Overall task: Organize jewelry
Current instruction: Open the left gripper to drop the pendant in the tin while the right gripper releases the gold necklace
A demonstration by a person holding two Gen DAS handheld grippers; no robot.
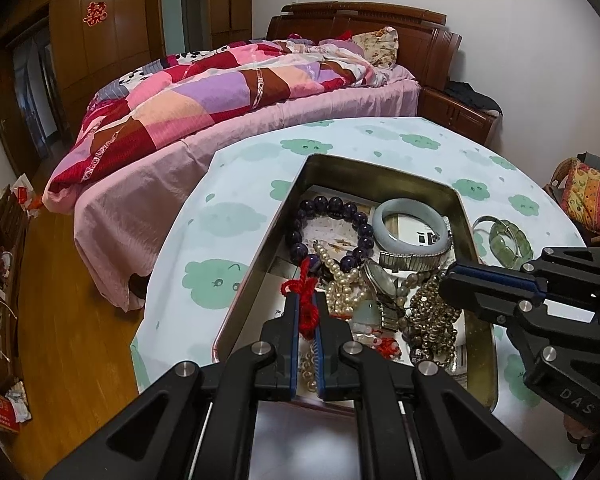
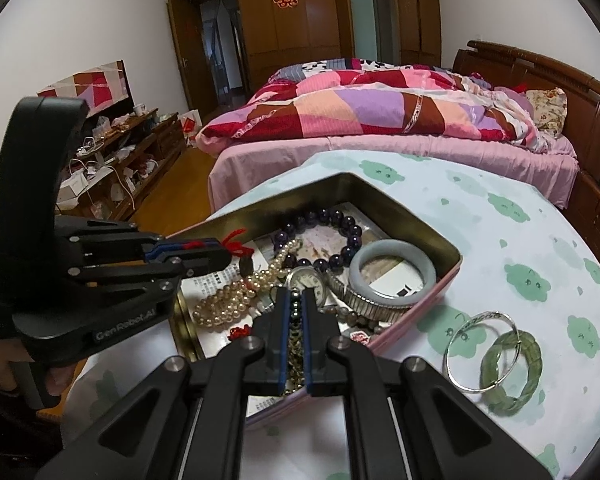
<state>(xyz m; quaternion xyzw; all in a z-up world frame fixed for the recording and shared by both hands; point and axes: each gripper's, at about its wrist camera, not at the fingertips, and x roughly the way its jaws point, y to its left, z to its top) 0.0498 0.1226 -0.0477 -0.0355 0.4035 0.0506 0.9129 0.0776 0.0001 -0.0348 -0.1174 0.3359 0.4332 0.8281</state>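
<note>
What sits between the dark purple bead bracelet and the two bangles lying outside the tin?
The pale jade bangle inside the tin, then the tin wall; clearest from the right wrist camera.

1. The left gripper [image 1: 305,304] is held tilted downward, its jaws closed on a red knotted cord [image 1: 300,292].
2. The right gripper [image 2: 296,300] is angled downward, its jaws clamped on a strand of dark beads [image 2: 296,320].
3. Fingers [image 2: 58,380] are seen wrapped around the left handle.

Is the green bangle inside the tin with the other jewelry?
No, the green bangle lies on the tablecloth outside the tin, overlapping a thin silver bangle.
</note>
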